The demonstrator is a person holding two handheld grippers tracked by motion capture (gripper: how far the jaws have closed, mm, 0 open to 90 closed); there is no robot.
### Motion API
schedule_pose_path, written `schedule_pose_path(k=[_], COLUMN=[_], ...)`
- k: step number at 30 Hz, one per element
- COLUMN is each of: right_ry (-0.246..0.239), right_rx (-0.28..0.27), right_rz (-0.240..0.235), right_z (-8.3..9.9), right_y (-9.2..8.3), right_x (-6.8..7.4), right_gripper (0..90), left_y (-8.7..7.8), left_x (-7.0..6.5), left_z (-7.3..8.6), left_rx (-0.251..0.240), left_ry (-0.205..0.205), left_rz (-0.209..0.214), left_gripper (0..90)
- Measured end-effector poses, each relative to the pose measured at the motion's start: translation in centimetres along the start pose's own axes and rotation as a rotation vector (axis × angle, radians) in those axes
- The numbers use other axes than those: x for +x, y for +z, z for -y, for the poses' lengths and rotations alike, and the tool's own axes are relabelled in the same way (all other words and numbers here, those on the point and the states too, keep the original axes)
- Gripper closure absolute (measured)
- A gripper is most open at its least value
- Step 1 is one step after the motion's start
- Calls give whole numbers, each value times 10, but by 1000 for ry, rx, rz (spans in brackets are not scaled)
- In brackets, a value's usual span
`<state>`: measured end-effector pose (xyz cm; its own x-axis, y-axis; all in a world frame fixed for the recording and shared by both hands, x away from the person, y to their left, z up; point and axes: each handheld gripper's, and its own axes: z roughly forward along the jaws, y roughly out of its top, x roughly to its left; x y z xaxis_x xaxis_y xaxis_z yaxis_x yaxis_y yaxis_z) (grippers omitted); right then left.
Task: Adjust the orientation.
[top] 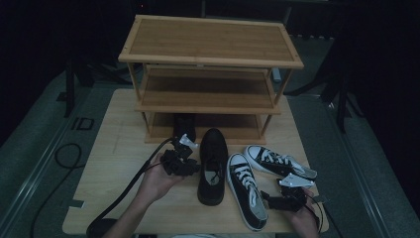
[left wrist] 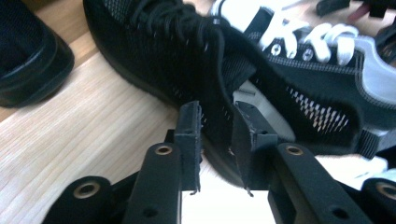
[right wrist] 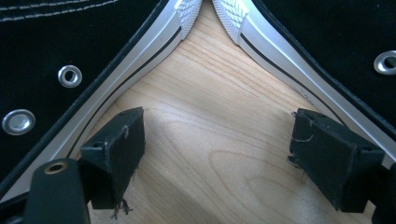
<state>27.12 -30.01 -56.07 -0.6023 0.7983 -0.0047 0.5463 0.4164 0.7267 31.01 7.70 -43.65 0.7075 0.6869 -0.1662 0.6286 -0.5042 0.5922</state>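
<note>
**Left hand-held gripper at the collar of the black mesh shoe**

The black mesh shoe (top: 213, 166) lies on the bench (top: 114, 148) in front of the wooden rack (top: 210, 74), its toe towards the rack and its heel towards the person; in the left gripper view its padded collar (left wrist: 219, 93) runs up between the two pads of the left hand-held gripper (left wrist: 217, 121); the pads stand partly apart, one on each side of the collar wall, and whether they press on it cannot be told from that view. In the high view the left hand-held gripper (top: 179, 161) sits just beside the shoe's left flank, with a hand (top: 156, 181) under it and a black cable (top: 129, 188) trailing back to the bench edge.

Just right of the mesh shoe lies a black canvas sneaker with white laces (top: 245, 191), toe towards the person; a second canvas sneaker (top: 277, 161) lies farther right, angled across the bench; another dark shoe (top: 184, 125) stands on the rack's lowest shelf, and its rounded toe shows at the left edge of the left gripper view (left wrist: 28, 60).

The right hand-held gripper (top: 289, 198) rests low at the near right corner of the bench; in the right gripper view its jaws are spread wide over bare wood (right wrist: 210, 135) with nothing between them; the white rubber soles of the two sneakers (right wrist: 140, 60) (right wrist: 289, 60) converge ahead of it into a narrow V.
</note>
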Motion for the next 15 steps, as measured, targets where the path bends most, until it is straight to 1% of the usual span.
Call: schedule_pose_path(k=[1, 2, 4, 8, 11, 13, 15], right_ry=[0, -1, 0, 0, -1, 0, -1], right_rx=[0, 0, 0, 0, 0, 0, 0], right_rz=[0, 0, 0, 0, 1, 0, 1], right_z=[0, 0, 0, 0, 0, 0, 0], right_y=[0, 0, 0, 0, 0, 0, 0], right_x=[0, 0, 0, 0, 0, 0, 0], right_gripper=[180, 180, 180, 180, 180, 180, 180], left_y=[0, 0, 0, 2, 6, 11, 15], left_x=[0, -1, -2, -4, -6, -7, -7], left_z=[-2, -3, -6, -10, -13, -15, -17], left_rx=[0, -11, -21, -23, -11, -5, 5], left_ry=[-2, -12, -25, -42, -39, -50, -52], left_rz=[-6, -12, -12, -4, -9, -12, -17], left_gripper=[701, 687, 670, 645, 633, 624, 609])
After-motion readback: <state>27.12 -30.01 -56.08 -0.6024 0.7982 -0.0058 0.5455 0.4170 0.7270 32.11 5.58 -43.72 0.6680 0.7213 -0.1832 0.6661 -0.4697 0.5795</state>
